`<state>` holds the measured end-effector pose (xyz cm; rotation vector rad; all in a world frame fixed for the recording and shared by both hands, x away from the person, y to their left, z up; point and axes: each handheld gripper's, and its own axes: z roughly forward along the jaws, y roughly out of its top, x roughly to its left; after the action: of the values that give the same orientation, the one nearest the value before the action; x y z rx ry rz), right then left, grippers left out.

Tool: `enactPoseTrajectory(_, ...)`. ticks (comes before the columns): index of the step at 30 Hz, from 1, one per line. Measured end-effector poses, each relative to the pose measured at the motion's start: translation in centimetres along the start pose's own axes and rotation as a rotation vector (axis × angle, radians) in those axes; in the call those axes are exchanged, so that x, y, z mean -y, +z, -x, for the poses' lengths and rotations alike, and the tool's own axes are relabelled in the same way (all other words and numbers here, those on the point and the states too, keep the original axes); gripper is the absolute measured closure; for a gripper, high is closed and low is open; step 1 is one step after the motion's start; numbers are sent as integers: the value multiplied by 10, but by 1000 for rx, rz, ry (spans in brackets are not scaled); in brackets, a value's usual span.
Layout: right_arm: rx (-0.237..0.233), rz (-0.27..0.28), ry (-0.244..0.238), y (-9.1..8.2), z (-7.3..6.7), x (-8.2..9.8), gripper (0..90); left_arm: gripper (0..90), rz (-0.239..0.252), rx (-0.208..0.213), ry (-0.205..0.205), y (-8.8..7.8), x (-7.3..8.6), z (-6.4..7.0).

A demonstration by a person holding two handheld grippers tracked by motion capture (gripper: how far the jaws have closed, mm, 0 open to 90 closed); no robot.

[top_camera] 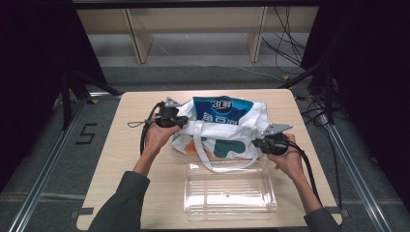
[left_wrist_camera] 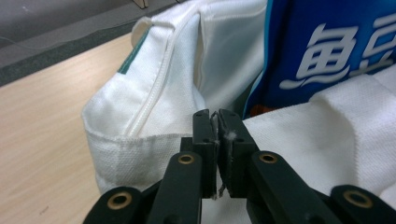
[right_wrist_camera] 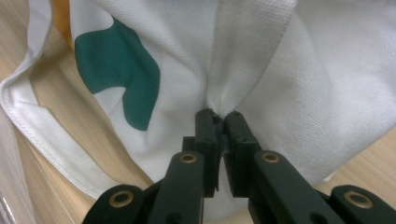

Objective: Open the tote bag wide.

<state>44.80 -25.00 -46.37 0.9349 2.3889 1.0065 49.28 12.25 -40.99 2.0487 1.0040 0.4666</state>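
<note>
At mid-frame the white cloth bag (top_camera: 227, 135) is pinched by the left gripper (left_wrist_camera: 217, 116) and right gripper (right_wrist_camera: 219, 114); soft and floppy, it is best gripped at its hems.

bag (top_camera: 227, 137): white woven cloth, matt, fine pebbled weave, stitched hems, green printed patches | packet (top_camera: 223, 112) in bag: glossy blue printed plastic film | tray (top_camera: 229, 193): clear smooth glossy plastic | desk (top_camera: 125, 159): pale wood-grain, smooth, matt | left tool (left_wrist_camera: 216, 122) jaws: black matt plastic, brass-coloured rivets
</note>
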Motion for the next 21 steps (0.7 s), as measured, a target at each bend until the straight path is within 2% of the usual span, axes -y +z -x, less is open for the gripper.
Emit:
enactPoseTrajectory(1,0,0,0,0,0,0,855,854,-3,-4,5,0,2,1)
enactPoseTrajectory(2,4,-3,0,0,-1,-1,855,855,-23,-5,36,0,4,0)
enactPoseTrajectory(4,6,14,-18,0,0,-1,855,856,-17,-9,23,3,7,2)
enactPoseTrajectory(7,1,-9,-6,-1,0,0,856,861,-59,-13,54,14,19,5)
enactPoseTrajectory(8,4,-3,-25,0,1,0,856,865,-72,-11,63,17,22,6)
enactPoseTrajectory(10,-1,-15,-29,2,0,1,858,877,-79,2,51,27,34,8)
enactPoseTrajectory(11,-7,-35,-16,3,-1,3,858,881,-76,7,40,30,38,9)
enactPoseTrajectory(12,-5,-38,-14,5,0,4,859,885,-85,10,43,33,41,8)
enactPoseTrajectory(15,-15,-62,-12,12,1,11,859,890,-81,4,14,39,46,12)
enactPoseTrajectory(16,-16,-62,-11,13,3,12,859,891,-78,-4,30,38,45,12)
enactPoseTrajectory(17,-18,-52,8,13,2,12,857,891,-78,-5,34,36,45,13)
enactPoseTrajectory(18,-22,-61,18,10,3,11,844,891,-75,-6,31,36,45,14)
enactPoseTrajectory(19,-18,-45,33,8,3,9,822,891,-71,-14,28,35,45,15)
enactPoseTrajectory(20,-23,-31,23,5,6,7,796,890,-70,-10,32,35,45,14)
enactPoseTrajectory(21,-37,-35,54,-5,7,1,755,890,-65,-5,21,36,45,13)
